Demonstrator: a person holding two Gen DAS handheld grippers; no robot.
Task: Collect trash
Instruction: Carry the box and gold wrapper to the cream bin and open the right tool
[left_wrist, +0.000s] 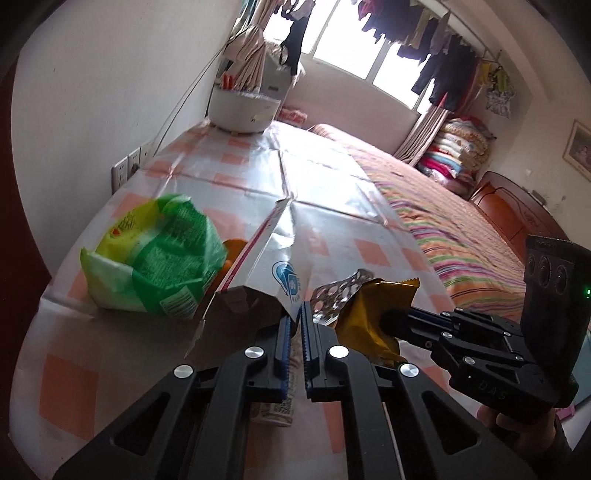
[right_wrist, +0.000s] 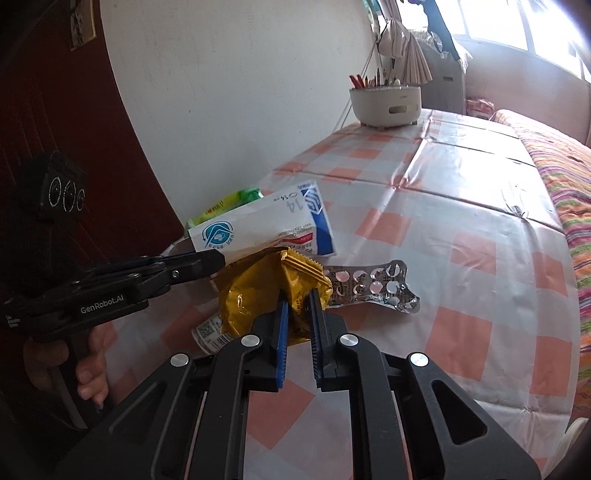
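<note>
My left gripper is shut on the lower corner of a white medicine box with a blue logo, which stands tilted over the checked tablecloth. The right wrist view shows that gripper at the box. My right gripper is shut on a crumpled yellow wrapper, and it also shows from the side with the wrapper. A silver used blister pack lies flat just beyond the wrapper. A green and yellow packet rests to the left of the box.
A small labelled bottle lies on the table under the wrapper. A white pot of pens stands at the far end by the wall. Along the table's right side runs a bed with a striped cover. Wall sockets sit at the left.
</note>
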